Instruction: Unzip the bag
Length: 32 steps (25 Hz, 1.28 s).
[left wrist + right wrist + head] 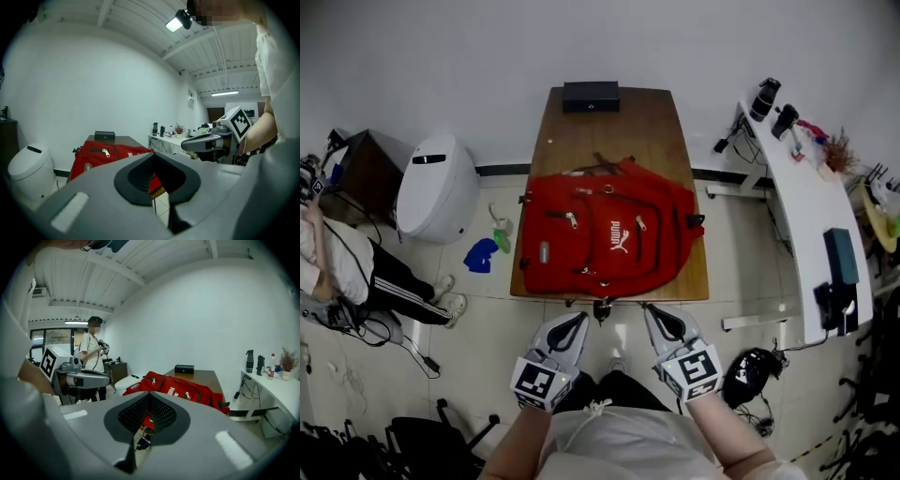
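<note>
While you stand at the near end of the desk [614, 117], the unzipping has not begun, as far as the views show. The wooden desk runs away from you, and a red bag [609, 234] lies flat across its near half, front panel up, reaching close to both side edges. A black box [591, 96] sits at the far end of the desk, well apart from the bag.

Your left hand-held gripper [577, 321] and right hand-held gripper [653, 313] are both held low by your body, just short of the desk's near edge and clear of the bag. Each gripper view shows its two jaws brought together at the tip with nothing between them; only the red fabric and the floor show past them.

Several silver zipper pulls [572, 220] lie on the bag's front panel. The zip lines beside them look closed, with no gap showing, though the main compartment's zip cannot be followed fully from here.

By this reading, all of the task is left. You have to bring both grippers to the bag, steady the fabric with one, pinch a pull with the other, and draw it along its track.
</note>
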Tool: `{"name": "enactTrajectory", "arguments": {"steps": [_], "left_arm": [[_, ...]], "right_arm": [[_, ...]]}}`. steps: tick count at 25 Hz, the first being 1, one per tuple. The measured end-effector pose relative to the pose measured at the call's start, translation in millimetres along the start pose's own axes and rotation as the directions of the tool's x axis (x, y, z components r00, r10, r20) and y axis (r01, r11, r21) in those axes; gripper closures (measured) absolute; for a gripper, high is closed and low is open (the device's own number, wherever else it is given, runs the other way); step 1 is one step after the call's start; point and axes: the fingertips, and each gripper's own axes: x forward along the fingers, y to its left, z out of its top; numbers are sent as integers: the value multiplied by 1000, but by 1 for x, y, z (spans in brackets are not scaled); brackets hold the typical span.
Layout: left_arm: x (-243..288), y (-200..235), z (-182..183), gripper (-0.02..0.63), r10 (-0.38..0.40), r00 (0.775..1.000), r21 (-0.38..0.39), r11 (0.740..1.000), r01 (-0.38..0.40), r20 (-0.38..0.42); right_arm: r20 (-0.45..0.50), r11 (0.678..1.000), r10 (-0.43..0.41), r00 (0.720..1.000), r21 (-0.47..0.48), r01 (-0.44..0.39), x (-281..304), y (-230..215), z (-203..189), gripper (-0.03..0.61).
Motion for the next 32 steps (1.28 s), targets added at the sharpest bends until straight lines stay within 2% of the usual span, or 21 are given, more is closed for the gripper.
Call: {"name": "enactTrajectory", "arguments": {"steps": [4, 8, 14, 15, 17, 18, 22, 28, 32], "left_arm": [[21, 18, -25, 606, -10, 998, -28, 1000, 8, -60], [35, 36, -45, 606, -28, 995, -51, 998, 23, -95], [59, 51, -86, 606, -106, 979, -22, 994, 104, -175], [65, 53, -95, 606, -119, 974, -14, 993, 119, -195], [75, 58, -112, 606, -141, 964, -13, 990, 142, -227], [78, 60, -118, 606, -147, 961, -24, 989, 145, -234], [85, 68, -135, 606, -152, 959, -79, 987, 137, -238], [95, 74, -146, 606, -190, 947, -62, 982, 180, -261], [103, 71, -153, 606, -220, 934, -69, 976, 209, -283]], "right_arm": [[-54, 995, 56, 997, 89, -51, 25, 4, -28, 571], [-154, 990, 78, 985, 129, -58, 51, 12, -62, 571], [-313, 980, 102, 944, 195, -41, 93, 25, -132, 571], [-332, 975, 119, 936, 217, -47, 100, 29, -143, 557], [-358, 962, 156, 921, 266, -60, 117, 36, -162, 489], [-370, 958, 165, 914, 280, -59, 125, 40, -169, 486], [-414, 958, 133, 900, 286, -11, 141, 41, -189, 466], [-436, 945, 94, 895, 323, 58, 152, 36, -197, 474], [-451, 939, 49, 891, 324, 112, 153, 29, -203, 563]]}}
